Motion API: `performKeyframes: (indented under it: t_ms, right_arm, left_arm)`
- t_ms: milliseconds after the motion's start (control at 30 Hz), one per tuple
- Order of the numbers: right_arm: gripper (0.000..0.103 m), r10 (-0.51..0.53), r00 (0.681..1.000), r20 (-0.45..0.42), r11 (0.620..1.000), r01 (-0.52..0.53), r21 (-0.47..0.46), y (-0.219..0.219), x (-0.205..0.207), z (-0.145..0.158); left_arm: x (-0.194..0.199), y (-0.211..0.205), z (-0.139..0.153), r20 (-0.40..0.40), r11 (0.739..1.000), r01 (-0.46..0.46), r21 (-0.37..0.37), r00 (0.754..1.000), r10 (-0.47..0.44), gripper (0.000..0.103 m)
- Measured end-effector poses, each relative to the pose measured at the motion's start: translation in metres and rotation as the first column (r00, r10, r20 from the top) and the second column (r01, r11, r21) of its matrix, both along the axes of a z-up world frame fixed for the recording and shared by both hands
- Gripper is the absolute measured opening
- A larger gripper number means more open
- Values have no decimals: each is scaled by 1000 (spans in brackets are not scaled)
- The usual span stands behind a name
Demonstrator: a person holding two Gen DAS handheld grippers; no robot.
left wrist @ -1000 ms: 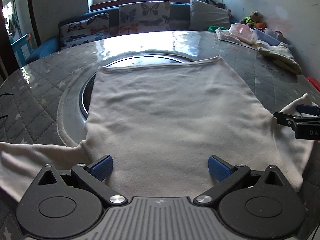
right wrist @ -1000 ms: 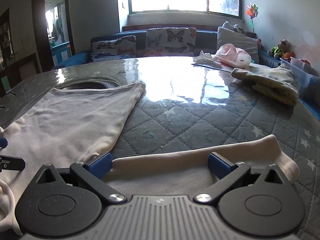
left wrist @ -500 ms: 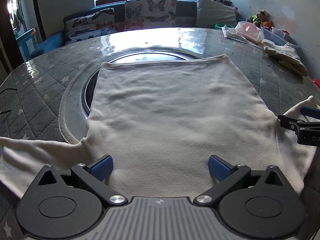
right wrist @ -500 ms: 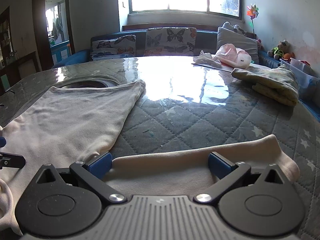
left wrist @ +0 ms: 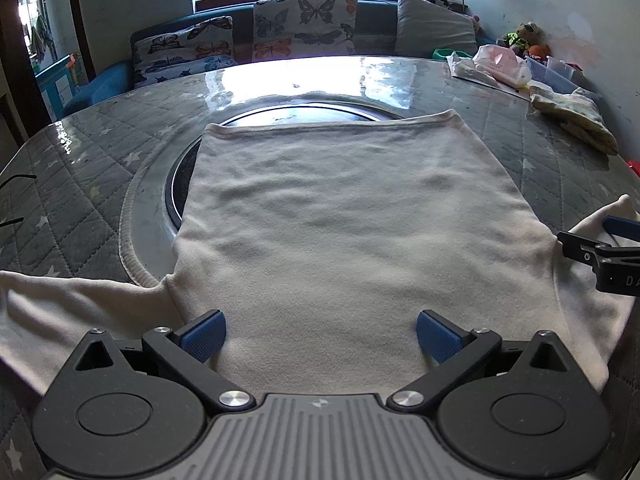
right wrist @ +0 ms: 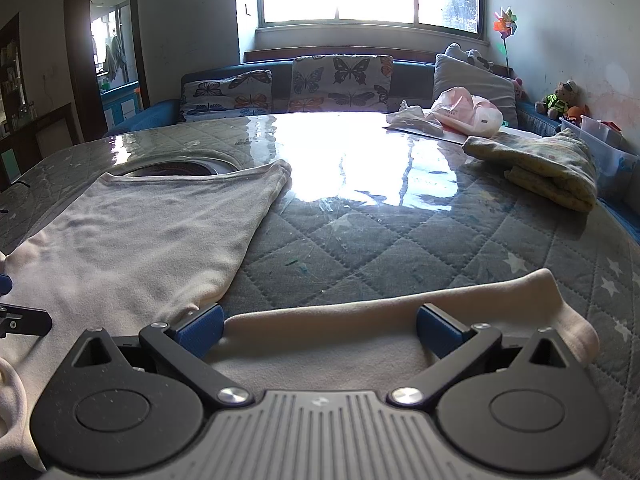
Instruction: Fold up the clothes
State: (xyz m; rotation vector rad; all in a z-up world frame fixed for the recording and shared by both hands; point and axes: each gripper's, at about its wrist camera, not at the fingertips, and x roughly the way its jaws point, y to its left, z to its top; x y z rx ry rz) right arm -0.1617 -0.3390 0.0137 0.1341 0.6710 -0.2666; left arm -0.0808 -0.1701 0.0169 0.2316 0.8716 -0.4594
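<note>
1. Garment: a cream long-sleeved top [left wrist: 352, 232] lies flat on the quilted table cover [left wrist: 72, 208], filling the centre of the left wrist frame, its hem toward the upper centre and partly covering a round dark inset [left wrist: 180, 184] in the table.
2. Sleeves: one sleeve [left wrist: 60, 304] extends to the lower left of the left wrist frame; the other sleeve [right wrist: 400, 320] runs across the lower centre of the right wrist frame.
3. Left gripper [left wrist: 320, 334]: jaws spread wide, blue pads [left wrist: 202, 336] on either side of the top's near edge, nothing clamped.
4. Right gripper [right wrist: 320, 330]: jaws equally wide, straddling the sleeve; whether the pads touch the fabric cannot be determined. It also appears at the right edge of the left wrist frame.
5. Surroundings: a folded yellow-green cloth [right wrist: 548, 168] lies at the right of the right wrist frame, a pink bag [right wrist: 468, 114] beyond it, and butterfly cushions [right wrist: 340, 82] on the sofa at upper centre.
</note>
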Motion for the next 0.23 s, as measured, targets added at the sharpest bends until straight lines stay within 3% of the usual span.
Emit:
performKeyframes:
  t_ms: [233]
  right_arm:
    - [103,0,1000,0,1000,0,0,0,0,0]
  left_arm:
    - [1,0,1,-3,1000,-8,1,1000,8,103]
